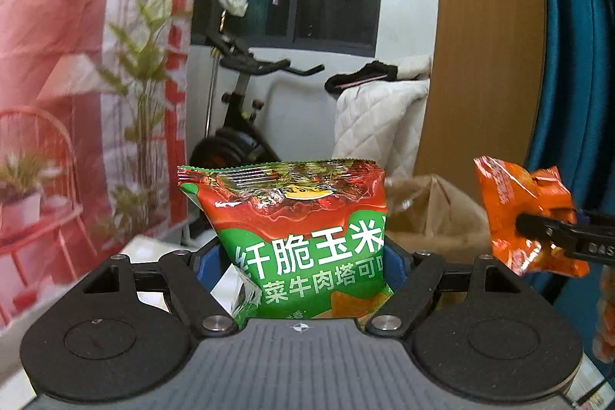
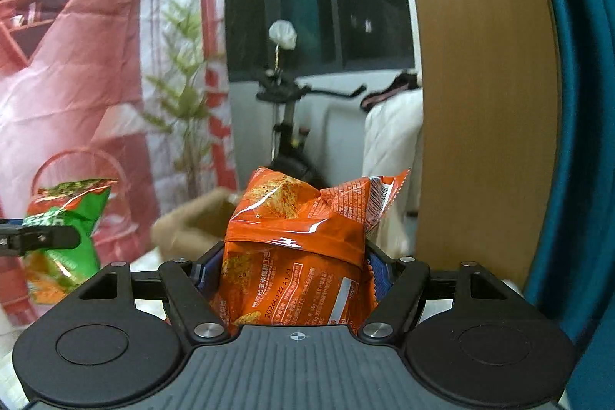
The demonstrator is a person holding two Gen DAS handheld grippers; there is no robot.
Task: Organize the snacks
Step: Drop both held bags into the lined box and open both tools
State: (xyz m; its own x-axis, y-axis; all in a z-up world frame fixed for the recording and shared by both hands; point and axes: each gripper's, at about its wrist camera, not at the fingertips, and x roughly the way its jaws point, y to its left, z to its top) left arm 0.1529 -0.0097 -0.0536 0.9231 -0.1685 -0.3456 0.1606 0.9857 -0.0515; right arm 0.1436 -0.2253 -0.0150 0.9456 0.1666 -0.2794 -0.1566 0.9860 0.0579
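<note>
My left gripper (image 1: 298,262) is shut on a green and red snack bag (image 1: 296,218) with white lettering, held upright in the air between its blue pads. My right gripper (image 2: 294,273) is shut on an orange snack bag (image 2: 303,248), crumpled at its middle where the pads press. Each view shows the other one off to the side: the orange snack bag (image 1: 526,214) in the right gripper's black fingers (image 1: 561,237) at the right, the green snack bag (image 2: 65,233) in the left gripper's black fingers (image 2: 42,237) at the left.
A brown paper bag (image 1: 434,214) stands open beyond both grippers, also seen as the paper bag (image 2: 200,221) past the orange packet. Behind are an exercise bike (image 1: 246,110), a red-and-white printed backdrop (image 1: 77,64), a wooden panel (image 2: 480,83) and a teal curtain (image 2: 576,102).
</note>
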